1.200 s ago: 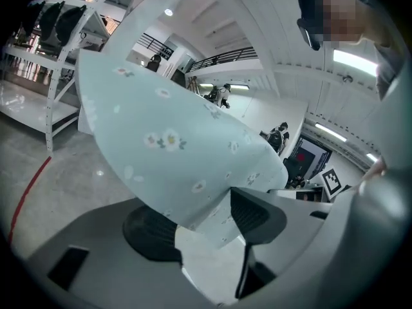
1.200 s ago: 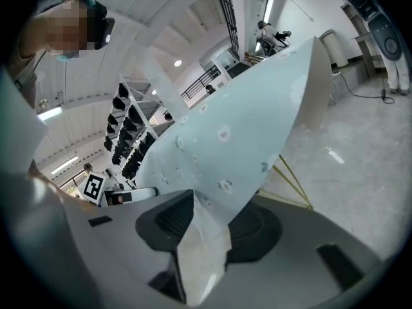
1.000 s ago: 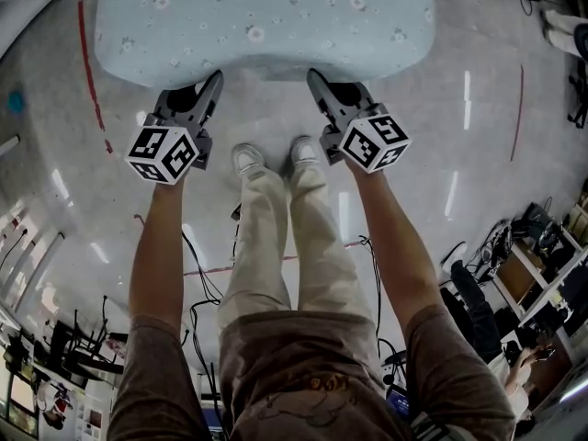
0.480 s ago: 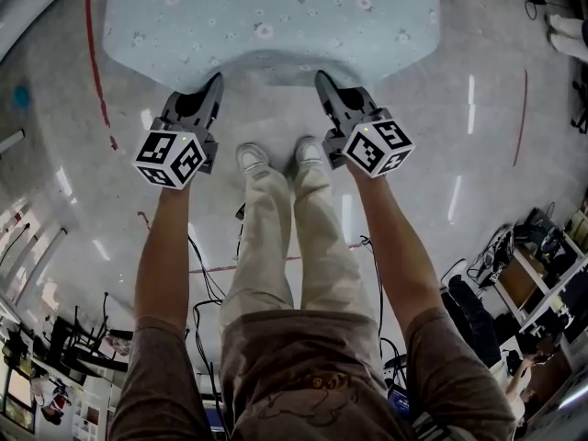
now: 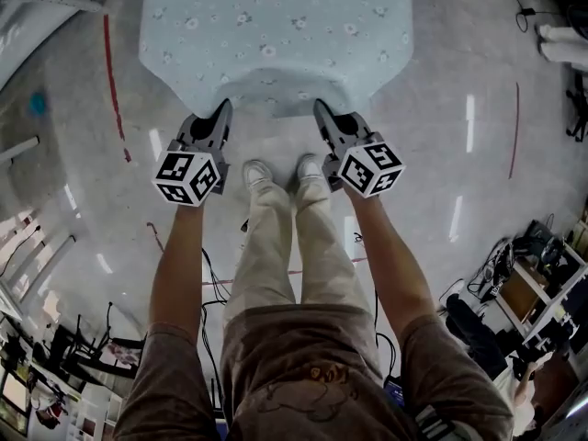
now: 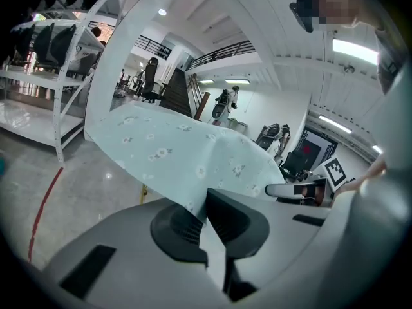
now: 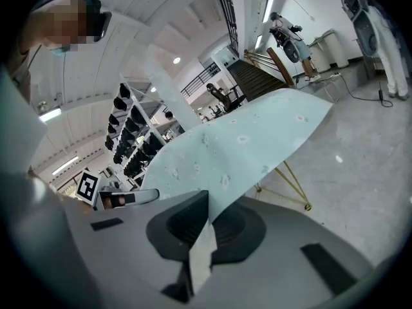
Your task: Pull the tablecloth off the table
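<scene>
A pale blue tablecloth (image 5: pixel 276 26) with small white flowers covers a table ahead of me. Its near edge hangs down and is drawn up toward me in the head view. My left gripper (image 5: pixel 223 108) is shut on the cloth's near edge at the left, and the fabric (image 6: pixel 193 166) runs pinched down between its jaws. My right gripper (image 5: pixel 319 107) is shut on the near edge at the right, where a strip of cloth (image 7: pixel 219 172) passes between its jaws. Both sets of jaws have just closed onto the cloth. The table top under the cloth is hidden.
Thin gold table legs (image 7: pixel 293 185) show under the cloth. The floor is glossy grey with a red line (image 5: pixel 112 81) at the left. My feet (image 5: pixel 280 168) stand just short of the table. Shelving (image 6: pixel 58 76) stands at the left, cluttered desks (image 5: pixel 533 283) at the right.
Both grippers closed on the cloth's near edge and lifted it toward me. The edge between them has drawn in and bunched, and the cloth looks narrower in the head view.
</scene>
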{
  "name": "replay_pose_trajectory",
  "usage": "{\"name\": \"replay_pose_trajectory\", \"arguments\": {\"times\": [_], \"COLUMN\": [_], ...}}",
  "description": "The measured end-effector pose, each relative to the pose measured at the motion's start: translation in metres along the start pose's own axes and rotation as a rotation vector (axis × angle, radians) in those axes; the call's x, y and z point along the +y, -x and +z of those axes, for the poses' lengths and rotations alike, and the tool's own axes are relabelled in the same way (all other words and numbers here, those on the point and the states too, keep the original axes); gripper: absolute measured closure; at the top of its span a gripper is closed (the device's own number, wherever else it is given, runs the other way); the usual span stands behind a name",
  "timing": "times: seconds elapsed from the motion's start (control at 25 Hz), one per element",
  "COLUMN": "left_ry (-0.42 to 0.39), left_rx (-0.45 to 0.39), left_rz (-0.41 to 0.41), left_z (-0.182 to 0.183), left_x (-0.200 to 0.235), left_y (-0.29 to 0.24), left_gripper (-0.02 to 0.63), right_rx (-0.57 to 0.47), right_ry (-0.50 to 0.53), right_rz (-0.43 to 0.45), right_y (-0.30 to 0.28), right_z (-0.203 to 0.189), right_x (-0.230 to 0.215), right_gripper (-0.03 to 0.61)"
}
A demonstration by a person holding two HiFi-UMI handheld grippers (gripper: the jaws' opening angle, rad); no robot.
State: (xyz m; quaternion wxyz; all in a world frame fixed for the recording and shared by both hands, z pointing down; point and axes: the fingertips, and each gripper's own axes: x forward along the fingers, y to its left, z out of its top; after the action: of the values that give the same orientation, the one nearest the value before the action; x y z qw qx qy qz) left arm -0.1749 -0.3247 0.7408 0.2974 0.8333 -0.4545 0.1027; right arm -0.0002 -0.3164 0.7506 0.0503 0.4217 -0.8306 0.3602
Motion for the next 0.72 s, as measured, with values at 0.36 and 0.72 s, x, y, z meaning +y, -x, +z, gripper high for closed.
{"name": "replay_pose_trajectory", "arguments": {"times": [0.36, 0.72], "left_ry": [0.04, 0.01], "left_rx": [-0.023, -0.077], "left_rz": [0.021, -0.002], "left_z": [0.035, 0.096], "left_x": [-0.025, -0.053], "left_y": [0.031, 0.054], "left_gripper": [0.594, 0.594], "right_rx": [0.038, -0.007], "right_ry": [0.063, 0.08], "right_rz": [0.002, 0.034], "right_y": [0.023, 0.039], "right_z": [0.032, 0.085], "right_x": [0.033, 0.067], "right_gripper": [0.571, 0.572]}}
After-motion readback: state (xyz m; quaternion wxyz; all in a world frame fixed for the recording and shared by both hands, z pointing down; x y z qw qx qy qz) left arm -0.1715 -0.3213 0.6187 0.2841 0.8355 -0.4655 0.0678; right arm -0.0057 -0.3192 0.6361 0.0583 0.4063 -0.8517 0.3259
